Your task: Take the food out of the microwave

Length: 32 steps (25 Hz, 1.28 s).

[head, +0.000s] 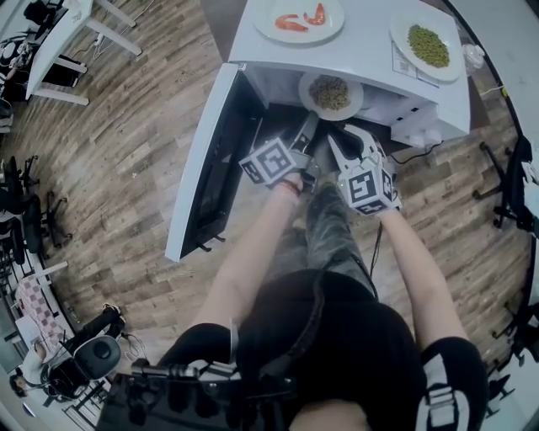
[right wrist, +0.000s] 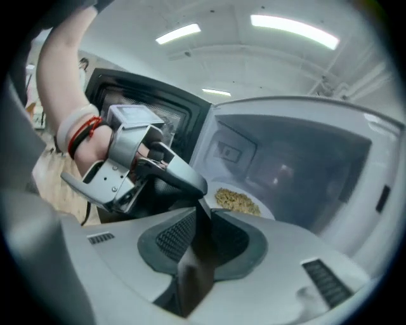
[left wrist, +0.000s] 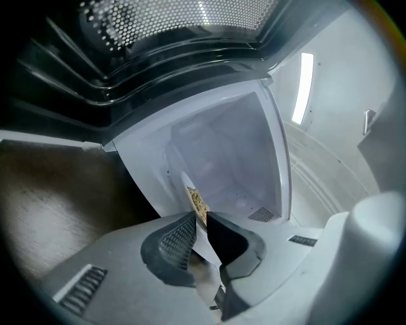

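Observation:
A white plate of brownish grain food (head: 330, 94) sits at the mouth of the open white microwave (head: 421, 101), partly past its front edge. My left gripper (head: 308, 128) is shut on the plate's near rim, seen edge-on between its pads (left wrist: 181, 238) in the left gripper view, where the plate (left wrist: 193, 198) stands tilted. My right gripper (head: 340, 136) holds the same rim just to the right. In the right gripper view the plate (right wrist: 238, 202) runs between the right gripper (right wrist: 204, 219) jaws, with the left gripper (right wrist: 136, 166) beside it.
The microwave door (head: 206, 160) hangs wide open to the left. On top of the microwave stand a plate of shrimp (head: 299, 18) and a plate of green food (head: 428, 44). Desks and office chairs (head: 34, 219) stand on the wooden floor at left.

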Each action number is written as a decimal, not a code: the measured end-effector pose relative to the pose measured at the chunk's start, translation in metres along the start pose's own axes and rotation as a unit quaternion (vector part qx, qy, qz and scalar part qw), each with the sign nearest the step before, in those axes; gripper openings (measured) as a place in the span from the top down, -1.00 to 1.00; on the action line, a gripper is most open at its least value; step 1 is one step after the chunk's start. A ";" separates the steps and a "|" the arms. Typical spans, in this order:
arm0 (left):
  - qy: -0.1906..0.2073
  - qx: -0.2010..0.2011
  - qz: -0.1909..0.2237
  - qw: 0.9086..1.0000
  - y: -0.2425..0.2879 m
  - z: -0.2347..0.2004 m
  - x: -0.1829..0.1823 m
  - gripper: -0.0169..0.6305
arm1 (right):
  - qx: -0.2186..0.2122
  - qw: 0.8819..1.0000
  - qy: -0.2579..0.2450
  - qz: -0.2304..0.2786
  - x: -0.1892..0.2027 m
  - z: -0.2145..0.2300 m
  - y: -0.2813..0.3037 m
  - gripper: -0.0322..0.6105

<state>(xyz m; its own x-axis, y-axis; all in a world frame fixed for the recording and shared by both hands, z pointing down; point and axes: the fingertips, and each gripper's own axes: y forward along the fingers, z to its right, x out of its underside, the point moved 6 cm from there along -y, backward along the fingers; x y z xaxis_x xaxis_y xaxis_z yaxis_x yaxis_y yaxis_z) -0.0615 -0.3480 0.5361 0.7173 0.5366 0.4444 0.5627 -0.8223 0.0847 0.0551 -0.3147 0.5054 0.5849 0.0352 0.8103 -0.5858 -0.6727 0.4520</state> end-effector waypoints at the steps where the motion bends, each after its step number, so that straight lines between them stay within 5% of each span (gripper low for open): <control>1: -0.003 0.000 0.001 1.000 0.000 0.000 0.000 0.77 | 0.001 0.999 0.050 -0.004 0.006 0.001 -0.003 0.64; 4: -0.009 0.000 0.003 1.000 -0.001 0.000 0.002 0.78 | 0.001 0.974 0.226 -0.005 0.023 0.006 -0.007 0.64; 8: -0.011 0.002 0.002 1.000 -0.003 0.001 0.005 0.78 | -0.025 0.905 0.424 0.020 0.030 0.012 -0.002 0.57; 13: -0.017 0.001 0.001 1.000 -0.006 0.003 0.008 0.79 | -0.050 0.834 0.546 0.053 0.022 0.013 0.009 0.57; 17: -0.014 0.001 -0.005 1.000 -0.010 0.005 0.011 0.79 | -0.040 0.757 0.648 0.079 0.024 0.018 0.011 0.57; 19: -0.011 0.002 -0.010 1.000 -0.011 0.007 0.013 0.80 | -0.038 0.729 0.678 0.091 0.025 0.019 0.012 0.57; 28: -0.016 0.004 -0.013 1.000 -0.013 0.008 0.018 0.83 | -0.037 0.660 0.740 0.124 0.030 0.022 0.019 0.73; 32: -0.015 0.000 -0.014 1.000 -0.013 0.009 0.018 0.79 | -0.047 0.649 0.746 0.140 0.029 0.022 0.020 0.75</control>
<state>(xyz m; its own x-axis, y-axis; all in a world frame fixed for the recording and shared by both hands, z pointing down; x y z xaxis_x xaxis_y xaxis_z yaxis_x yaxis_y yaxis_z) -0.0525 -0.3260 0.5353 0.7131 0.5647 0.4154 0.5831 -0.8068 0.0959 0.0728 -0.3435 0.5297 -0.7054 0.6458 0.2922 -0.6248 -0.7612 0.1739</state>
